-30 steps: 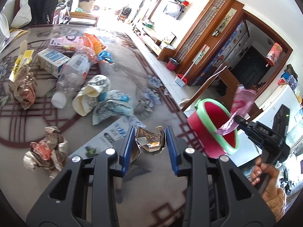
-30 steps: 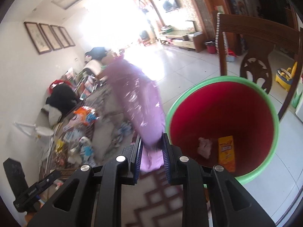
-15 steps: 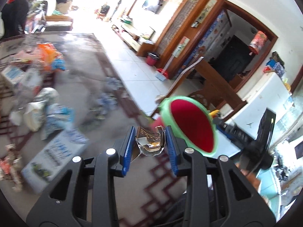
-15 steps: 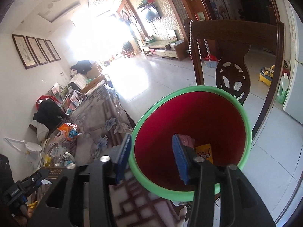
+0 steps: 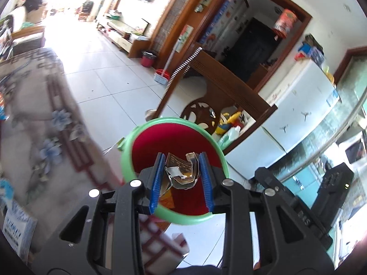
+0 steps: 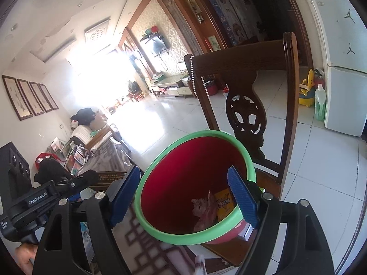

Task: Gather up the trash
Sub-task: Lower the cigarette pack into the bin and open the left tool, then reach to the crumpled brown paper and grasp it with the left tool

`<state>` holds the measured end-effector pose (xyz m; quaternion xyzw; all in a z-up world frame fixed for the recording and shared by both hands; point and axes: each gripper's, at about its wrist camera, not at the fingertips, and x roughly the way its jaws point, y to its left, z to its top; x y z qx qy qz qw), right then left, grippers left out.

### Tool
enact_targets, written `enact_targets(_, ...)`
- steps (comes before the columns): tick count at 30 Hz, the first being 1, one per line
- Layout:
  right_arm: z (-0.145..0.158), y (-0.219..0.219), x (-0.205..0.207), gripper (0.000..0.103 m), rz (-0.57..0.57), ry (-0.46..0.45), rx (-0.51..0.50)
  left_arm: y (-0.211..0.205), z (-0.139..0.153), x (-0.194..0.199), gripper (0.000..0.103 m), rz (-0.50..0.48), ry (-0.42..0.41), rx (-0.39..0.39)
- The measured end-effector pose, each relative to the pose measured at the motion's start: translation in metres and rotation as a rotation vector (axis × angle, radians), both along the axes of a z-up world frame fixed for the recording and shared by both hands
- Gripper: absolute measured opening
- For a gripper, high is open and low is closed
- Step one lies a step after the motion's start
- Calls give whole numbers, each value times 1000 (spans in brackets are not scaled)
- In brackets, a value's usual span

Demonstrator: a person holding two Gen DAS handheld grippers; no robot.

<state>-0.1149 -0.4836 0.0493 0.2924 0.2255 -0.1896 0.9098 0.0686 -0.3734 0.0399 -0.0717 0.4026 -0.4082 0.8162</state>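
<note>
Left wrist view: left hand-held gripper (image 5: pixel 182 178) is clamped on a crumpled foil-lined carton scrap (image 5: pixel 181 171), held over the mouth of the red bin w/ green rim (image 5: pixel 128 160). Scrap is crushed, no clear long axis; its torn edge points up and fwd into the bin. Not released yet, so that piece is pending. More litter shows blurred on the bench (image 5: pixel 34 119) at left, incl. a blue-white box (image 5: pixel 16 226), so plenty left to collect.

Right wrist view: right hand-held gripper (image 6: pixel 183 197) has jaws wide apart, nothing between them, straddling the bin (image 6: pixel 206 236). Inside lie a pink wrapper (image 6: pixel 205 210) and a yellow packet (image 6: pixel 223 204), both done.
</note>
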Motion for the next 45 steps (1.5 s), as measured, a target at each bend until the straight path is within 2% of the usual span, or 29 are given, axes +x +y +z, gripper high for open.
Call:
enact_targets(3,0,-2,-3,76,-8,1,1,-10,0,0,33,1,-7,11)
enact_targets(7,-2,-1,-4,76,-4,-3,6,-2,2,-2,46,40,3,-14)
enact_targets(11,0,5,-1,76,10,-9,11,15,9,-15,50,53,-68,14)
enact_targets(14,1,10,1,76,28,-10,12,35,11,-27,55,92,-106,24)
enact_targets(19,4,30,12,77,79,0,0,77,8,-39,56,169,-111,60)
enact_targets(25,4,59,29,77,152,26,-13,139,7,-50,62,268,-123,81)
enact_targets(29,8,85,42,78,213,46,-46,196,-4,-54,63,392,-133,135)
enact_targets(32,7,106,53,81,262,67,-59,247,-14,-51,63,545,-103,157)
enact_targets(36,2,136,67,82,333,102,-79,309,-24,-43,63,687,-39,157)
enact_targets(38,0,150,74,82,368,119,-86,336,-31,-40,63,725,-11,160)
enact_targets(42,-6,173,83,82,422,150,-101,366,-50,-38,63,758,67,154)
enact_targets(45,-11,187,89,82,455,171,-105,372,-67,-36,63,738,130,148)
